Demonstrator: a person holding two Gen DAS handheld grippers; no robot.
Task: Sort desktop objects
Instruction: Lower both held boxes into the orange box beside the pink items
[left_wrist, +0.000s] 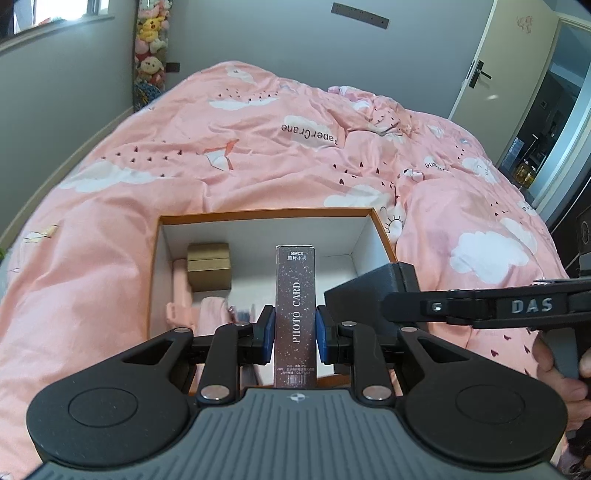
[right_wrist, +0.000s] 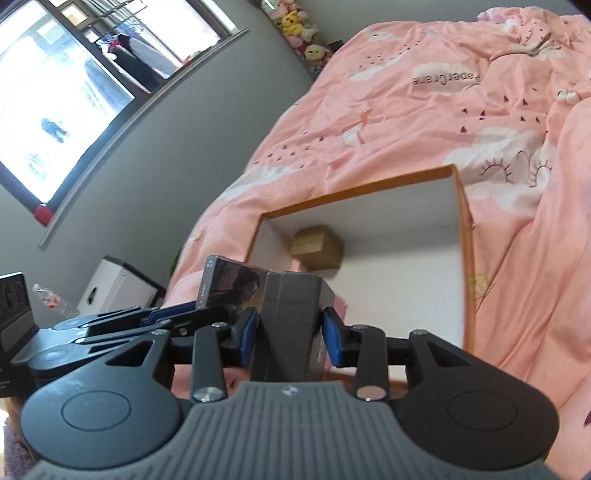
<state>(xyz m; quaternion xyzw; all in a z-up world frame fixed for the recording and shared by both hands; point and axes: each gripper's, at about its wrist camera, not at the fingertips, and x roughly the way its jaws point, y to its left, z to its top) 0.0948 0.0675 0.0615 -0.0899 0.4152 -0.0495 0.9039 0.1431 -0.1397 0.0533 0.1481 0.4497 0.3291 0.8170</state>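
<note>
My left gripper (left_wrist: 294, 328) pinches a tall dark "PHOTO CARD" box (left_wrist: 295, 314), and my right gripper (right_wrist: 288, 328) pinches a dark grey box (right_wrist: 291, 325). I hold both over the open orange-rimmed white carton (left_wrist: 266, 213) on the pink bed. Inside I count one gold cardboard box (left_wrist: 208, 266) and some pink items, number unclear. I judge the sorting partly done: two boxes are left to drop.

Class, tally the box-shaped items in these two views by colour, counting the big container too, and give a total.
Orange-rimmed open box: 1
Gold box inside it: 1
Dark brown photo card box, held in the left claw: 1
Grey-black box, held in the right claw: 1
Total: 4
Pink items low in the open box are too unclear to count.
</note>
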